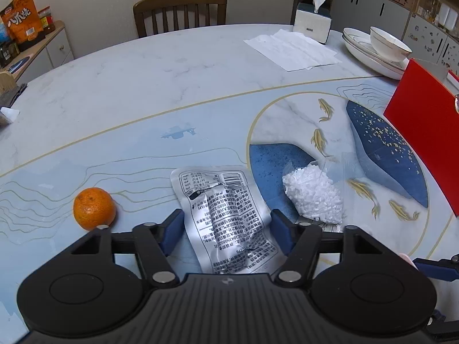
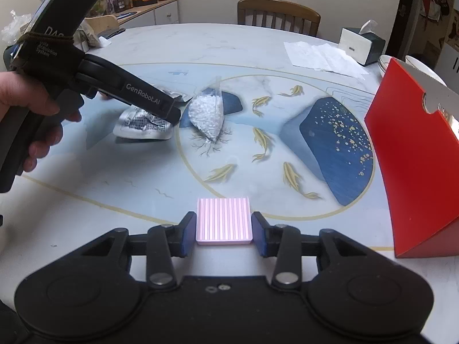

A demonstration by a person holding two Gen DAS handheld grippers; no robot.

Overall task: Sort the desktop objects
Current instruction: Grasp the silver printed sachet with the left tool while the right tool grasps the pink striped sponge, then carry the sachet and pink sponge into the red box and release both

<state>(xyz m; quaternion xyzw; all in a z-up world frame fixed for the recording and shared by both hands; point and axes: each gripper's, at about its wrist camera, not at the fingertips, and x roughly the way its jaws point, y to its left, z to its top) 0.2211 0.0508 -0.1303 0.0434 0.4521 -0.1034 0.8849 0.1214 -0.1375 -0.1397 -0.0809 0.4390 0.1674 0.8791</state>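
My left gripper (image 1: 226, 228) is open, its blue pads on either side of a crumpled silver snack packet (image 1: 226, 218) lying on the table, not touching it. An orange (image 1: 94, 208) sits to its left. A clear bag of white pellets (image 1: 314, 193) lies to its right. My right gripper (image 2: 223, 230) has its pads against a pink ribbed block (image 2: 223, 219), shut on it near the table's front edge. In the right wrist view the left gripper (image 2: 169, 109) hangs over the silver packet (image 2: 140, 126), beside the pellet bag (image 2: 208, 113).
A red open box (image 2: 416, 154) stands at the right; it also shows in the left wrist view (image 1: 424, 126). Stacked white plates with a bowl (image 1: 381, 48), a tissue box (image 1: 312, 20) and paper sheets (image 1: 295, 48) lie at the back right. A wooden chair (image 1: 180, 11) stands behind the table.
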